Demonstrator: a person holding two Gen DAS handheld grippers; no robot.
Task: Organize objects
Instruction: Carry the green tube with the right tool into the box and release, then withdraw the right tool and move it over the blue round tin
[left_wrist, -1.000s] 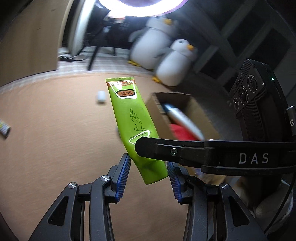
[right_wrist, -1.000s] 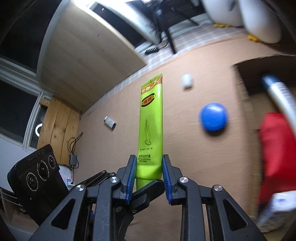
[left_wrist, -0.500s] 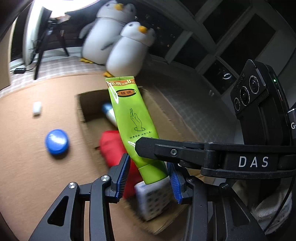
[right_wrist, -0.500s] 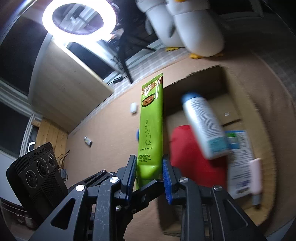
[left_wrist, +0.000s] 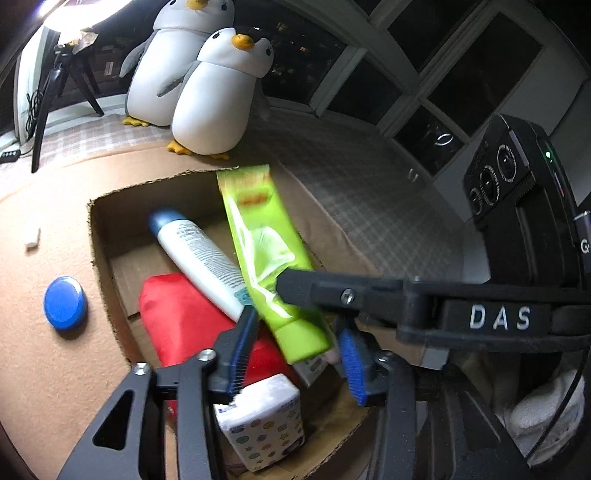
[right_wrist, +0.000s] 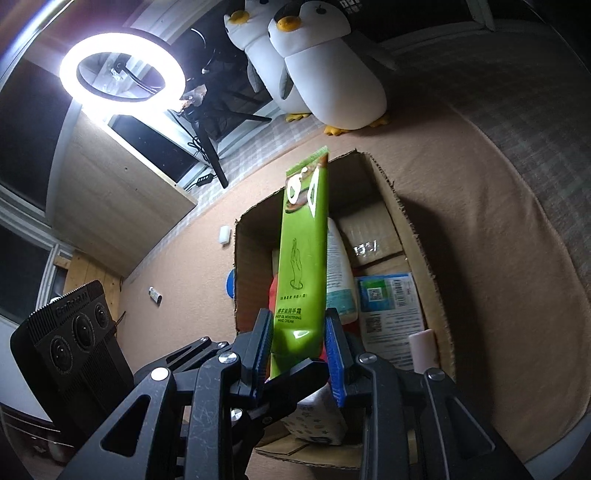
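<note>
A green hand cream tube (right_wrist: 303, 266) hangs cap-down over the open cardboard box (right_wrist: 391, 192). My right gripper (right_wrist: 297, 325) is shut on its lower end, and its jaws are starting to open. In the left wrist view the tube (left_wrist: 266, 240) is blurred. My left gripper (left_wrist: 297, 332) is opening. Its blue pads stand on either side of the cap with a gap, not touching it. The box (left_wrist: 99, 229) holds a white spray bottle (left_wrist: 199, 258), a red soft pouch (left_wrist: 184, 321) and a tissue pack (left_wrist: 262, 424).
A blue round lid (left_wrist: 64, 302) and a small white piece (left_wrist: 32, 234) lie on the tan mat left of the box. Two penguin plushes (left_wrist: 218, 96) stand behind it. A ring light (right_wrist: 122, 70) on a tripod glows at the back left. A printed leaflet (right_wrist: 391, 302) lies in the box.
Both grippers have carried the tube sideways from over the bare mat to over the box. The left pads have spread away from the tube's cap.
</note>
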